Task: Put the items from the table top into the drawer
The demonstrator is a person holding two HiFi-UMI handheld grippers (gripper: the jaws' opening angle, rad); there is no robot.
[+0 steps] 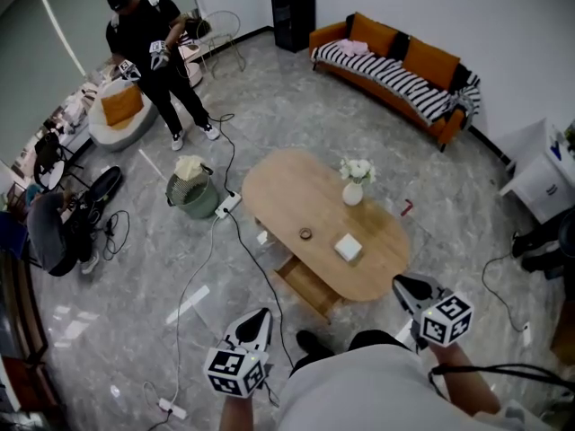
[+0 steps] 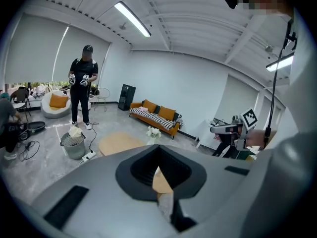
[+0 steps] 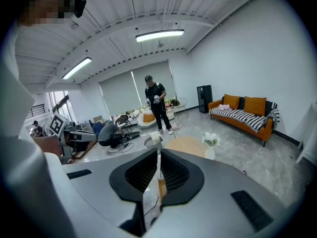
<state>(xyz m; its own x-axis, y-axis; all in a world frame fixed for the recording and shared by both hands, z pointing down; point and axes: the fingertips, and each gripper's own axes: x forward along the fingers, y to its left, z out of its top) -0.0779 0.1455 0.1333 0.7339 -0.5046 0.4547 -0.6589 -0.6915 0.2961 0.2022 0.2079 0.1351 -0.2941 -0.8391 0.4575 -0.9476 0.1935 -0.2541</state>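
Note:
An oval wooden table (image 1: 287,187) carries a white vase of flowers (image 1: 352,185), a small dark ring (image 1: 305,233) and a white box (image 1: 349,247). Under its near edge a wooden drawer (image 1: 308,285) stands pulled out. My left gripper (image 1: 260,313) hovers over the floor short of the drawer, shut and empty. My right gripper (image 1: 398,282) hangs at the table's near right end, also shut with nothing in it. The left gripper view shows the left gripper (image 2: 158,166) pointing at the table (image 2: 119,143). In the right gripper view the right gripper (image 3: 158,155) faces the vase (image 3: 210,152).
A bin (image 1: 193,194) and a power strip (image 1: 227,205) with cables lie left of the table. An orange sofa (image 1: 395,65) lines the far wall, with a white cabinet (image 1: 539,178) at right. One person (image 1: 153,48) stands far left, another (image 1: 49,232) crouches at the left edge.

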